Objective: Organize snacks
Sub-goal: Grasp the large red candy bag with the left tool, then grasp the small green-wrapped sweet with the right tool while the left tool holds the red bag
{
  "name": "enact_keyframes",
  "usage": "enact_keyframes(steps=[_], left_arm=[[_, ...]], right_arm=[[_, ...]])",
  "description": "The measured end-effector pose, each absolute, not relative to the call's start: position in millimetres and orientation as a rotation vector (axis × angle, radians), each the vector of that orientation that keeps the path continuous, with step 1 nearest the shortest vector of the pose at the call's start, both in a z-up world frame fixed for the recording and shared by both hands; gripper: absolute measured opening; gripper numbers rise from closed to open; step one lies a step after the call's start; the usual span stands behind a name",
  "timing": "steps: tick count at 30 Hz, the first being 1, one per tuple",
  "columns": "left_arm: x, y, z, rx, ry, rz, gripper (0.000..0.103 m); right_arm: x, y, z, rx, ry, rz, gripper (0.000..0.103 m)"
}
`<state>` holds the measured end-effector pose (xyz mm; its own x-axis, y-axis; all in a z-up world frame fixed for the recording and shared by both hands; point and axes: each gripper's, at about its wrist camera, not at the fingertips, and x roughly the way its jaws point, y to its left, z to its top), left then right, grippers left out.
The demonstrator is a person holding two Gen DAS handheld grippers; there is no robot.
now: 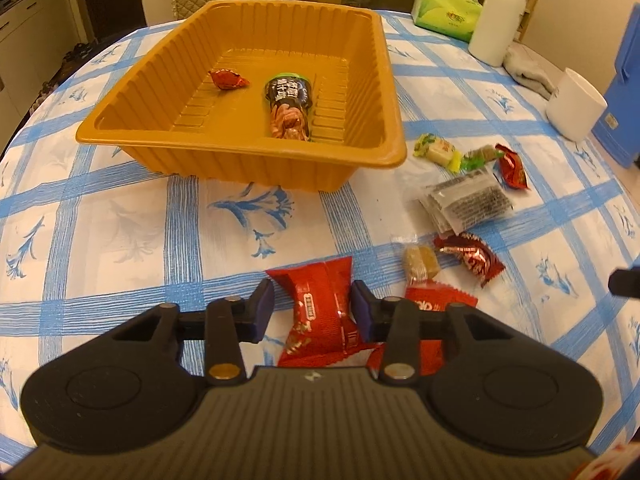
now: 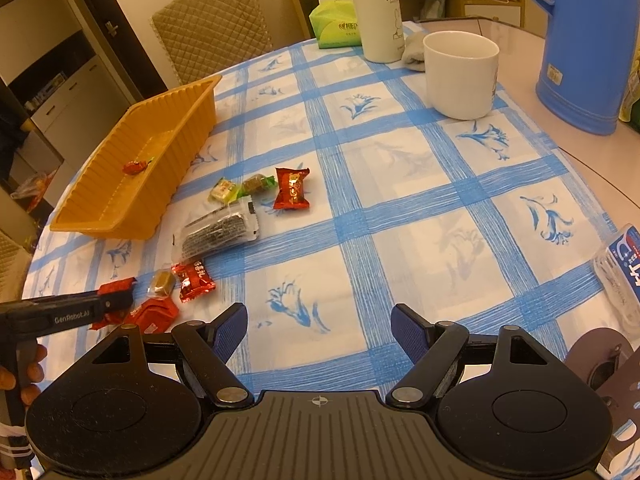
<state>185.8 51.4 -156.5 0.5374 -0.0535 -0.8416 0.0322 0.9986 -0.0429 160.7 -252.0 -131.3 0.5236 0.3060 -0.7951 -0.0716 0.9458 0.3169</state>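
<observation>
We had the left gripper (image 1: 314, 308) on the tablecloth (image 1: 120, 240), pads pinching a red snack packet (image 1: 320, 312) between them; our right gripper (image 2: 319, 330) hung wide apart, empty.

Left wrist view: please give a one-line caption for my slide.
Left tongs closing around a red snack packet, orange tray beyond already holding two snacks.

Blue-checked round table (image 2: 400, 208): orange tray (image 1: 360, 92), loose snacks (image 1: 464, 200), white mug (image 2: 460, 76).
</observation>
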Motion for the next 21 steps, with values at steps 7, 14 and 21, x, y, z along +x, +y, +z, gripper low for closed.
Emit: enact_keyframes(steps=[7, 14, 21], left_arm=[[181.2, 50.1, -157.1, 0.023, 0.986, -0.077, 0.028], [176.7, 61.9, -151.5, 0.023, 0.977, -0.056, 0.025], [172.2, 89.7, -136.9, -0.007, 0.952, 0.028, 0.025]], right_arm=[[168.4, -247.8, -134.8, 0.24, 0.997, 0.248, 0.079], [184.1, -240.3, -136.0, 0.17, 0.937, 0.317, 0.078], [215.0, -222.7, -136.3, 0.062, 0.859, 0.451, 0.057]])
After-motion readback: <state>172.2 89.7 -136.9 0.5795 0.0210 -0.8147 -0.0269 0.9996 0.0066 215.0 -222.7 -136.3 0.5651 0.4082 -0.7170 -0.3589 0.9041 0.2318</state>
